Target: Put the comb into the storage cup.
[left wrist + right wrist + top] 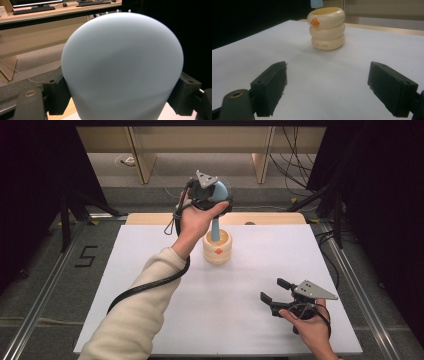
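Gripping the rounded head of a pale blue brush, the left gripper is raised above the far middle of the white table, its two jaws pressed against either side of the head, as the left gripper view shows. The brush's handle runs down into a cream holder made of three stacked rings with an orange mark on its front. Near the table's right front corner, the right gripper rests low in the person's right hand, its jaws spread wide apart and holding nothing, pointed toward the holder.
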Tool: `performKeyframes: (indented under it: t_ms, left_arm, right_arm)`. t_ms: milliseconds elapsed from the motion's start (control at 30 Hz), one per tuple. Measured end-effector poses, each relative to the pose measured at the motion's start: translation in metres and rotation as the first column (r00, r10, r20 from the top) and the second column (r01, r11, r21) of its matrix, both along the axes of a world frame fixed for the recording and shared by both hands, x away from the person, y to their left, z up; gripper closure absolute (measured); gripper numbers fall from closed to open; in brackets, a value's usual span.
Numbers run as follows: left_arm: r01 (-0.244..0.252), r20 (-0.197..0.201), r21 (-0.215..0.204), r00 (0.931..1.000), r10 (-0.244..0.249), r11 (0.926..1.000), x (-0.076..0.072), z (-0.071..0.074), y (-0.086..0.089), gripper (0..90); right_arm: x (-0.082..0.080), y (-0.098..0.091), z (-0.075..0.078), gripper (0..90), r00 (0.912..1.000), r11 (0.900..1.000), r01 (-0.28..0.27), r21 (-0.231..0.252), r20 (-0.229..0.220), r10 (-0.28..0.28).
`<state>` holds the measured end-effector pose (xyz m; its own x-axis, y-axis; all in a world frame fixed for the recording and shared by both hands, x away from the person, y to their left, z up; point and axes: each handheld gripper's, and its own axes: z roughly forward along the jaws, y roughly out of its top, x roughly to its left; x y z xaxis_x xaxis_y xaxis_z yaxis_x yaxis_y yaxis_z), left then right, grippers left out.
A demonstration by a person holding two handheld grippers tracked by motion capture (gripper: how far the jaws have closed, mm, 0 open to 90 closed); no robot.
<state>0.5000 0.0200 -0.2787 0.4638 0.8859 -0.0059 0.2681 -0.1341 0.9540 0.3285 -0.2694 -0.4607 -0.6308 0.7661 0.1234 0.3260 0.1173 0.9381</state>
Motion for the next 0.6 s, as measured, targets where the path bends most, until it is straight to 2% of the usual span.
performKeyframes:
  t_ms: [100,600]
  left_arm:
    - [0.002,-0.007,-0.012,1.0,-0.003,0.9999,0.0022,-0.0012,0.0003,19.1]
    - [-0.006,-0.016,-0.006,0.9999,0.006,1.0,0.0094,-0.0061,-0.0026,19.0]
  right_arm:
    - [0.0,-0.0001,-0.0001,16.8,1.0,1.0,0.0,-0.001,-0.002,0.0]
    - [0.0002,-0.0004,-0.0002,16.8,1.0,1.0,0.0,0.005,-0.003,0.0]
